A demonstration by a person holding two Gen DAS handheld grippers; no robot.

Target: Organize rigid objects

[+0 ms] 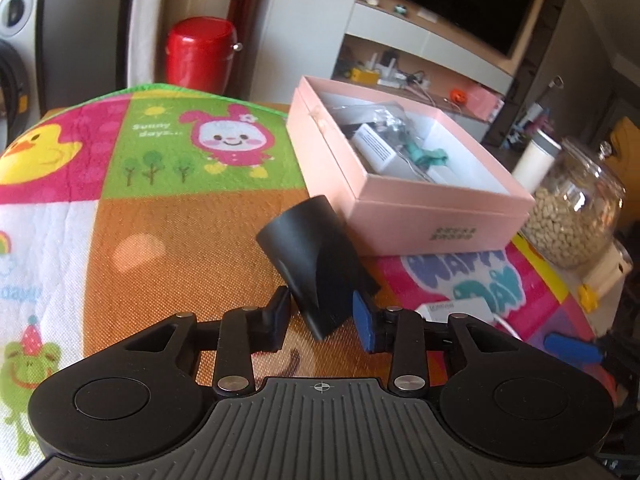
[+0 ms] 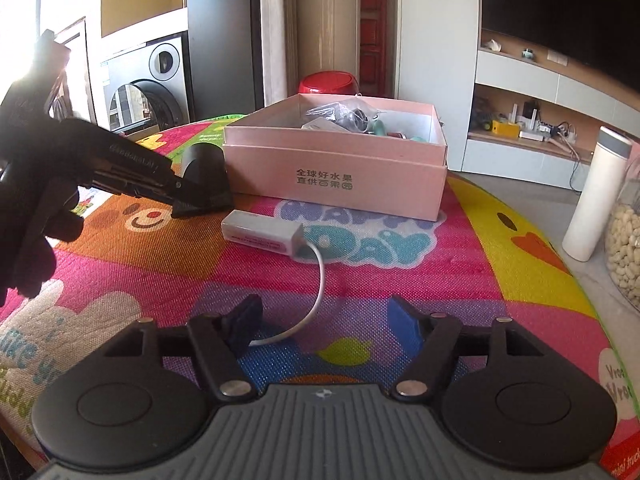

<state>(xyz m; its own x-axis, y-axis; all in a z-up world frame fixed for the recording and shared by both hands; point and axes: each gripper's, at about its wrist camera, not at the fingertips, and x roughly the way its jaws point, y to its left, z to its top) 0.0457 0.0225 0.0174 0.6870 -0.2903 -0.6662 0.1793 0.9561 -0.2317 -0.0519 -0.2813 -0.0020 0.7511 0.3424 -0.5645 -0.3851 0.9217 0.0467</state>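
A black tapered nozzle (image 1: 316, 264) stands on the colourful mat with its round mouth tipped up toward the pink box (image 1: 420, 216). My left gripper (image 1: 321, 304) is shut on the nozzle's flat end, one pad on each side. In the right wrist view the nozzle (image 2: 204, 168) sits just left of the box (image 2: 332, 184), gripped by the left gripper (image 2: 180, 194) in a black-gloved hand (image 2: 32, 220). A grey-white adapter (image 2: 262, 232) lies in front of the box. Its white cable (image 2: 320, 280) curls back to my right gripper (image 2: 324, 304), which is open and holds nothing.
The open box holds several small items, one of them teal (image 1: 428, 156). A white bottle (image 2: 596, 196) and a glass jar of beans (image 1: 572, 208) stand right of the mat (image 2: 400, 280). A red drum (image 1: 200, 52) sits behind the table.
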